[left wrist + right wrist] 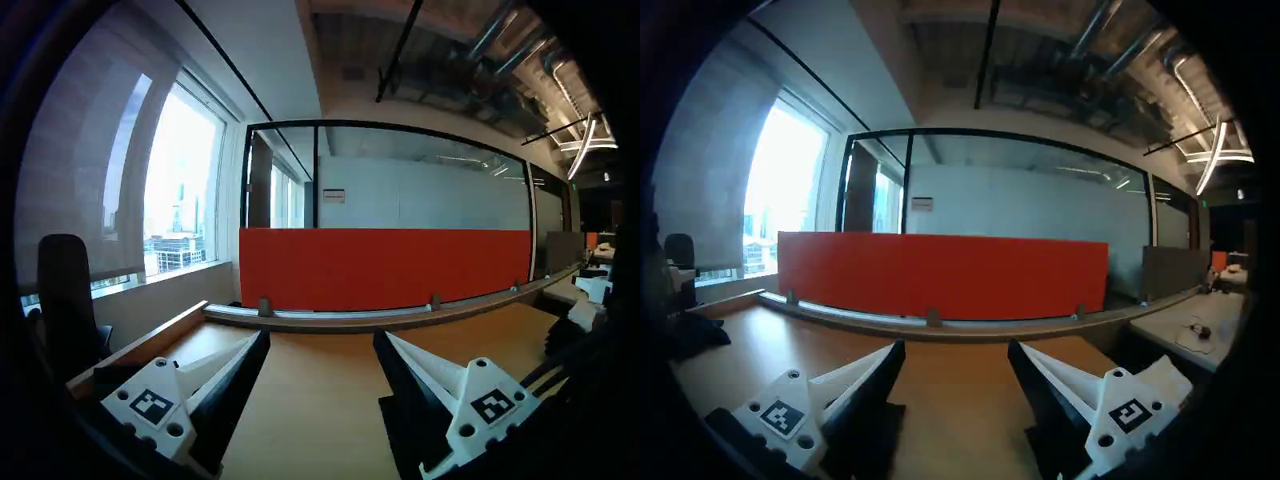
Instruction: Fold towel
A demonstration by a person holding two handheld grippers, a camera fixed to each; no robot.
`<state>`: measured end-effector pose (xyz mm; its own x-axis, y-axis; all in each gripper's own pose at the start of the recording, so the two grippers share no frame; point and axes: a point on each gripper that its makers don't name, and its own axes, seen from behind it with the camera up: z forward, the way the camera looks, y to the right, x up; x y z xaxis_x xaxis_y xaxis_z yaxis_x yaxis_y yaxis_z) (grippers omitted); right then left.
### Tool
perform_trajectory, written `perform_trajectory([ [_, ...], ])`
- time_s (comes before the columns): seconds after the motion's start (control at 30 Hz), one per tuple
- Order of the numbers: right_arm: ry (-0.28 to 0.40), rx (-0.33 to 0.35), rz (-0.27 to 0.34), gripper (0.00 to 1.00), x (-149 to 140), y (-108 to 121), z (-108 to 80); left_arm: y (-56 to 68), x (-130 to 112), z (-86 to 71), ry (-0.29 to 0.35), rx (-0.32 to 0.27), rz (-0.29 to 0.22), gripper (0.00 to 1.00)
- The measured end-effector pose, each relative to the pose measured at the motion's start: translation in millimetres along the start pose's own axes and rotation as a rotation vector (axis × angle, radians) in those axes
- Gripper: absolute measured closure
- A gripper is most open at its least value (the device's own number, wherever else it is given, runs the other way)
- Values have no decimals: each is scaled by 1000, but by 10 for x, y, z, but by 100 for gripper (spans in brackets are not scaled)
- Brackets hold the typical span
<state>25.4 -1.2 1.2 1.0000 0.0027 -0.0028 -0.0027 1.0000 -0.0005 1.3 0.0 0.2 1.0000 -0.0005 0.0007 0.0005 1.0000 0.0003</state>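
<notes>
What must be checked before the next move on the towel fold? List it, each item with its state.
1. Left tongs open, nothing gripped: ok.
2. Right tongs open, nothing gripped: ok.
3. Light brown wooden desk top bare between the fingers: ok.
4. Orange rectangular divider panel stands apart, ahead of both tongs: ok.
5. Where the towel lies: cannot tell.

Wooden desk (320, 400) (light brown top), red divider panel (384, 268) standing along far edge.
</notes>
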Motion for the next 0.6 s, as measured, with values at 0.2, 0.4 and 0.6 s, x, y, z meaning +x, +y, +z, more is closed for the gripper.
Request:
perform_trajectory([
  [0.2, 4, -5, 3, 1, 341, 23, 16, -6, 156, 16, -16, 4, 6, 4],
  [0.4, 2, -14, 6, 0, 511, 62, 45, -9, 291, 24, -24, 2, 14, 4],
  [0.6, -12, 0, 0, 1, 558, 34, 72, 19, 293, 59, -56, -18, 19, 4],
])
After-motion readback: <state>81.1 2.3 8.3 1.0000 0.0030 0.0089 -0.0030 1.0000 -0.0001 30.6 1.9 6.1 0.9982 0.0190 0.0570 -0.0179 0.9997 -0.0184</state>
